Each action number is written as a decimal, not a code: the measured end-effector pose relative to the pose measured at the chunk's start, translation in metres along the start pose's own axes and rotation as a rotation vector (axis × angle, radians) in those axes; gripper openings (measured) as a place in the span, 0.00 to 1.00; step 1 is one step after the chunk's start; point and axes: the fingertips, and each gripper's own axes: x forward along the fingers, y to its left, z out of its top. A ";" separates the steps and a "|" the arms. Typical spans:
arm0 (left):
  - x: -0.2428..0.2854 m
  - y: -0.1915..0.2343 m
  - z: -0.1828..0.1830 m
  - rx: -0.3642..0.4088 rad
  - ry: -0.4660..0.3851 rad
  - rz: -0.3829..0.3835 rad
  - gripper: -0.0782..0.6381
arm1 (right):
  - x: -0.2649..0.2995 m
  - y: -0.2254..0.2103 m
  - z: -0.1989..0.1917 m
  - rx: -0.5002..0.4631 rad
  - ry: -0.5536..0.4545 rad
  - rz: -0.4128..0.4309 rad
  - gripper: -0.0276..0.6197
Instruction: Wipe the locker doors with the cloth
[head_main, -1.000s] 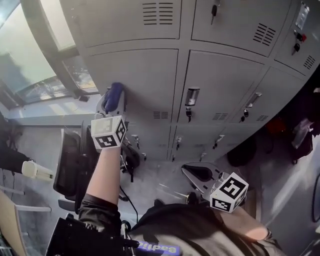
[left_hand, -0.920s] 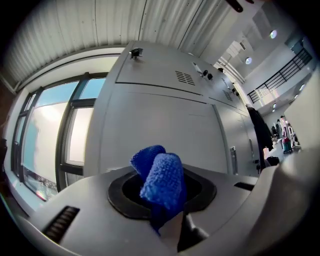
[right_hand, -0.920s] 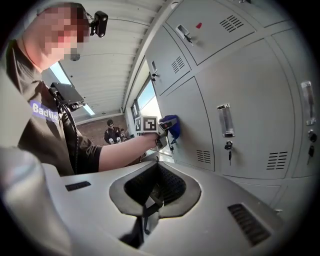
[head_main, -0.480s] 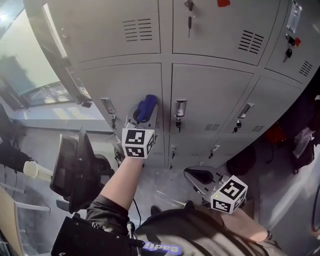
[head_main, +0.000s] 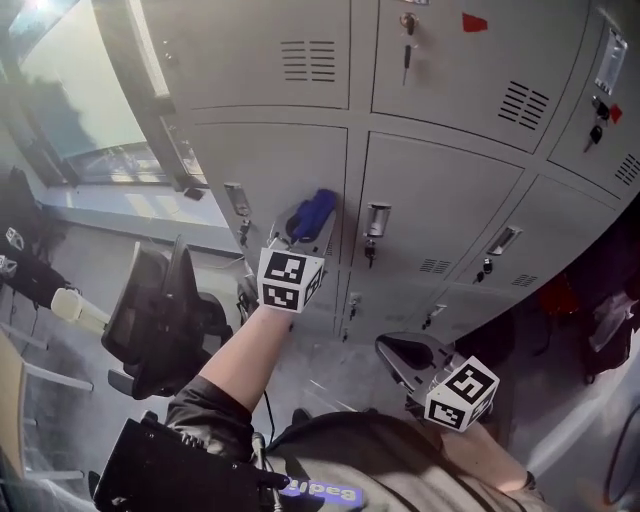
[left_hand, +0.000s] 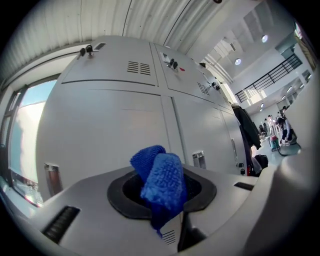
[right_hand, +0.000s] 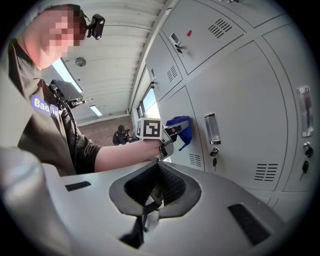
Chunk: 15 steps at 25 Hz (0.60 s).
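Head view: right gripper (head_main: 408, 352) low, close to the body, well apart from the lockers. Right gripper view shows its jaws clenched together, nothing between them. Left gripper (head_main: 303, 228) farther out, arm stretched toward the lockers. Left gripper view: jaws grasping a folded blue cloth (left_hand: 161, 181), bunched and sticking out past the tips. Cloth sits against a middle-row locker door (head_main: 270, 165), near its right edge, just left of the next door's handle (head_main: 377, 219). Black chair (head_main: 150, 315) left of the arm. Window (head_main: 80, 90) far left.
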 end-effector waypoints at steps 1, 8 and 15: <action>-0.008 0.015 0.001 -0.004 -0.006 0.027 0.28 | 0.003 0.001 0.002 -0.004 -0.002 0.008 0.05; -0.083 0.149 -0.013 -0.036 0.013 0.284 0.28 | 0.028 0.018 -0.003 -0.006 0.023 0.054 0.05; -0.085 0.186 -0.044 -0.056 0.041 0.303 0.28 | 0.038 0.027 -0.008 -0.002 0.060 0.037 0.05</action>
